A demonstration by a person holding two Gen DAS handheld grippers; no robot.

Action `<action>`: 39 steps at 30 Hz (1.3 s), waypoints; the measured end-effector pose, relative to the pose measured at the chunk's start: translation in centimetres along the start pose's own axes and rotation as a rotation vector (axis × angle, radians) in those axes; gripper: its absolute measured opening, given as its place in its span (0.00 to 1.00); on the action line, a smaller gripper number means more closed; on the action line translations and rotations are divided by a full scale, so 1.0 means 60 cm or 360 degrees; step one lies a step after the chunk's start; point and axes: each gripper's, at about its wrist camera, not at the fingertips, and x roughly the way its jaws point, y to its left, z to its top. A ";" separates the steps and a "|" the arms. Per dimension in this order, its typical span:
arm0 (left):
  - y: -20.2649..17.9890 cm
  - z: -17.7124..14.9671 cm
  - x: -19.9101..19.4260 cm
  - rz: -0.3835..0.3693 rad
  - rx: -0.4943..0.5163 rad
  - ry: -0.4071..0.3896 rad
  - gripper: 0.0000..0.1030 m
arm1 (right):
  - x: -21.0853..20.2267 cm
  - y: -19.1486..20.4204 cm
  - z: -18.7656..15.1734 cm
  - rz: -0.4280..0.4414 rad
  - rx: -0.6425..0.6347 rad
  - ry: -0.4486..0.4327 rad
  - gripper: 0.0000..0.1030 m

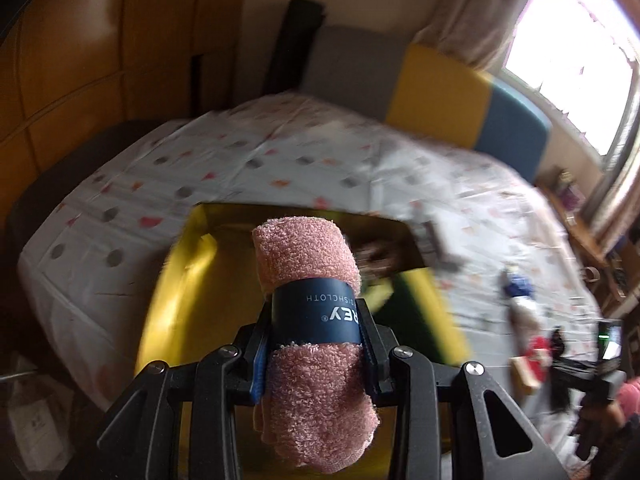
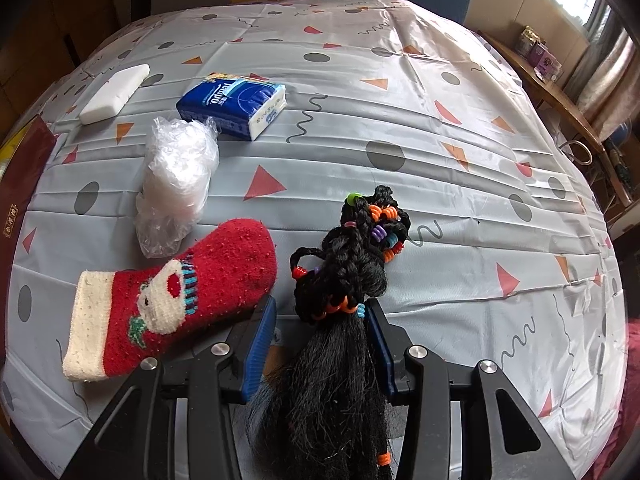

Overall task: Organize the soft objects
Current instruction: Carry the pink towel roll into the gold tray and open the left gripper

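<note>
The bench point(image 2: 440, 152) is carrying a sock point(image 2: 192, 292), a tissue pack point(image 2: 234, 106) and a plastic bag point(image 2: 178, 172). The yellow box point(image 1: 180, 292) is sitting under the left hand-held gripper point(image 1: 316, 344), which is squeezing a pink cloth point(image 1: 308, 264). I think dropping it in is next. The right hand-held gripper point(image 2: 320, 344) is sitting loose around the hair braid point(image 2: 352, 264), not pinching it yet.

Your left tongs point(image 1: 316, 332) clamp a rolled pink dishcloth point(image 1: 316, 360) by its dark blue paper band, roll pointing forward above the yellow box point(image 1: 180, 280). Your right tongs point(image 2: 320, 336) straddle a black braided hairpiece point(image 2: 344, 280) with coloured elastics, lying on the surface point(image 2: 440, 160), loose strands trailing back. Red Christmas sock point(image 2: 180, 292) lies flat beside it. Crumpled clear plastic bag point(image 2: 176, 180), blue tissue pack point(image 2: 234, 104) and white sponge block point(image 2: 114, 92) lie farther off.
</note>
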 end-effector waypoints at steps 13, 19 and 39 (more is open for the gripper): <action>0.036 0.047 0.168 0.0140 0.0064 0.0214 0.36 | 0.000 -0.002 0.002 0.0004 0.0002 0.0001 0.44; 0.035 0.068 0.181 0.0153 0.0067 0.0196 0.41 | 0.000 -0.002 0.001 0.0004 0.0003 0.0001 0.44; -0.004 -0.064 -0.028 0.0240 -0.0018 -0.0156 0.43 | -0.003 0.006 0.000 -0.0020 -0.0059 -0.0015 0.37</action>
